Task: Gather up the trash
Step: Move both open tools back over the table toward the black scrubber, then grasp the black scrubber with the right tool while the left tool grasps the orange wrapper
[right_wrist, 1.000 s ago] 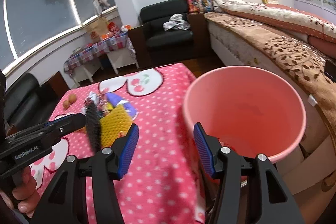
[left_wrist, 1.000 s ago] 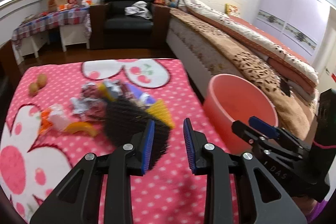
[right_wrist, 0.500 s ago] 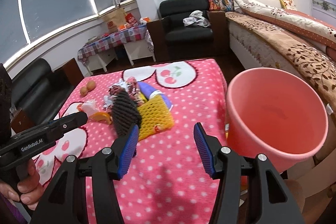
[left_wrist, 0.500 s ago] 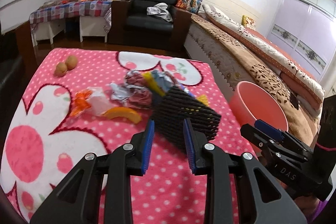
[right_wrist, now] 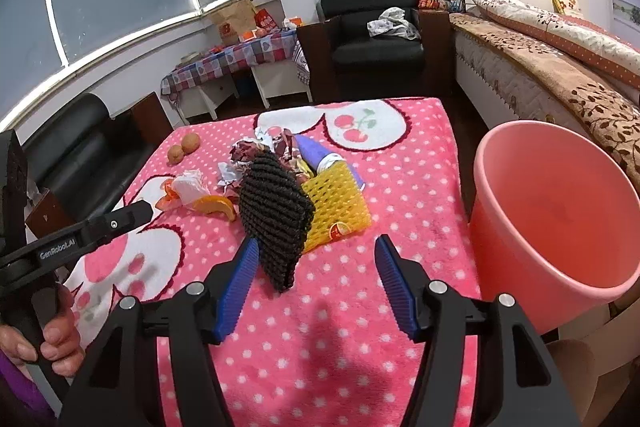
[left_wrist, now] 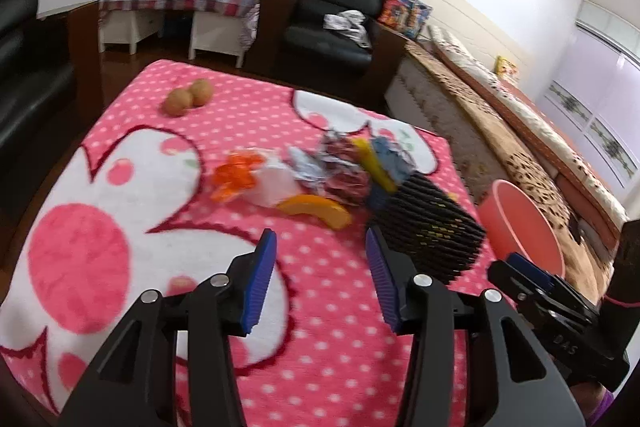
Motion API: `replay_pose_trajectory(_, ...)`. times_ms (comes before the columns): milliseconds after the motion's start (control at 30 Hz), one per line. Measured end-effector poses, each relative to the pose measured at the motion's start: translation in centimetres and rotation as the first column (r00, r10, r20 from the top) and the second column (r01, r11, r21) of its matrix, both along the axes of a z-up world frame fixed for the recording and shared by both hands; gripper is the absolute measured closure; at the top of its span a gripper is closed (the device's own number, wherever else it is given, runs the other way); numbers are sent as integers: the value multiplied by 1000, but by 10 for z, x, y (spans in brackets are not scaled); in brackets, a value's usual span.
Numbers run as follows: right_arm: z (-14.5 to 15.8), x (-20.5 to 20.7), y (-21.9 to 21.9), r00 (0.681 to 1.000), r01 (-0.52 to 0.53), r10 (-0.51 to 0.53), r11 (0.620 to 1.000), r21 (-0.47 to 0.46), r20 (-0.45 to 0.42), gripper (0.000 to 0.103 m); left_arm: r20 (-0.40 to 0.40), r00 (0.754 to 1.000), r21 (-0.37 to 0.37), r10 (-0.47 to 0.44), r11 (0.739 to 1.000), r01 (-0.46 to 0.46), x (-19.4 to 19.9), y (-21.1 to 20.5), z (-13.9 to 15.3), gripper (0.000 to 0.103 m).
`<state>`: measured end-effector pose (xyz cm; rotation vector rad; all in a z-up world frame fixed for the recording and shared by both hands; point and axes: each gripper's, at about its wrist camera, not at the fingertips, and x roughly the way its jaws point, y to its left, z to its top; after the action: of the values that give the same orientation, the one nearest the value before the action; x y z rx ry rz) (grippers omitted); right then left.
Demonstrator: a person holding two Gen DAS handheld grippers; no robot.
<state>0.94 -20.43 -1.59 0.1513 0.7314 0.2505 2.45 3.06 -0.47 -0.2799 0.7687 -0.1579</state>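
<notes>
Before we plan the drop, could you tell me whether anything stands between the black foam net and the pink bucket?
Nothing visible does. The black foam net lies on the pink blanket, partly over the yellow net. From there to the pink bucket, past the table's edge, only bare blanket shows.

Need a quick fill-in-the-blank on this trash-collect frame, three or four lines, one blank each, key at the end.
1. The black foam net lies partly on top of the ____ foam net.
2. Both the left gripper and the right gripper have their jaws ____.
3. The bucket beside the table is ____ in colour.
4. Two round brownish fruits sit ____ from the trash pile.

Missing words: yellow; open; pink; apart
</notes>
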Motion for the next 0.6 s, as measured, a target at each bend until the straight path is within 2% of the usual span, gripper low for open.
replay_pose_trajectory(300,-7,7,10,999,-33,33,999,0,-10,43,-48,996,25,72,997,-71,1,27,-18,56)
replay_pose_trajectory(600,2,27,24,998,-56,56,998,-10,29,43,-31,994,65,101,993,-99,22,40,-10,56)
